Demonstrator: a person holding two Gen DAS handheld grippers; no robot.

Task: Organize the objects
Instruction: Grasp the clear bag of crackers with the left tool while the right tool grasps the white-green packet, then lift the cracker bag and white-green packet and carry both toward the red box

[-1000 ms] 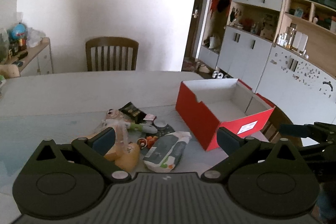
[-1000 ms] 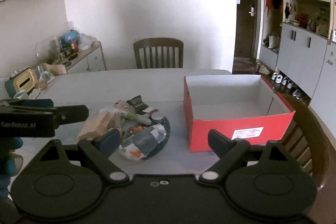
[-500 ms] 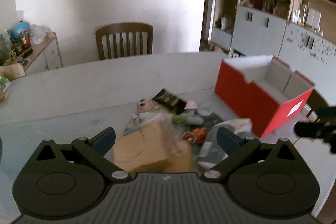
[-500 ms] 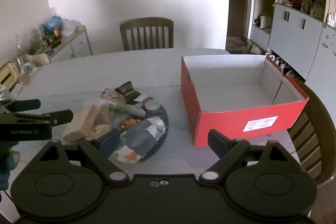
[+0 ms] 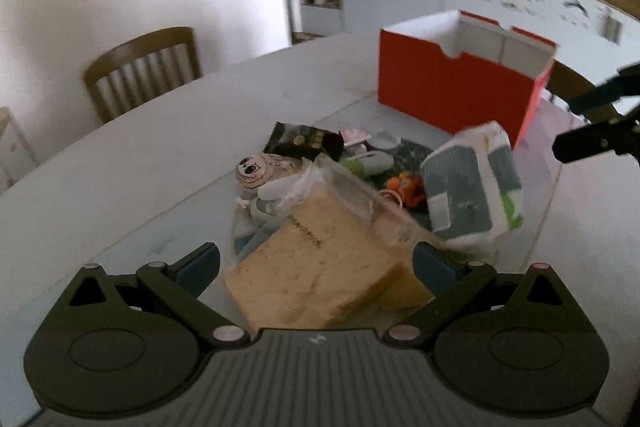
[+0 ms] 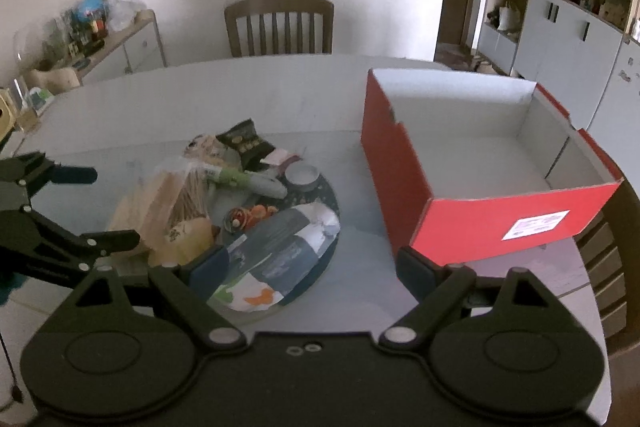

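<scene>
Right now my left gripper [image 5: 316, 263] is spread wide with nothing clamped, straddling the tan rectangular block in a clear plastic wrap [image 5: 328, 267], which lies tilted at the near edge of the pile on the pale bench [image 5: 120, 163]. I judge the block stiff and fairly light, but the loose film looks slippery, so I'd take it across its flat long sides rather than by the crinkled wrap end.

Just beside it lies the soft grey-and-white tissue pack [image 5: 472, 195]; that one should squash under pressure, so a gentle hold across its middle suits it. My right gripper [image 6: 312, 269] hangs released above that pack's near end.

Farther in, the small bits, the green-and-white tube [image 6: 244, 179], the black foil sachet [image 5: 304, 143] and the little round tin [image 6: 302, 174], crowd together and would nudge easily.

Beyond them, the open red cardboard box [image 6: 400, 167] stands well apart to my right, with bare bench between for carrying things across. Its tall near wall needs clearing first.
</scene>
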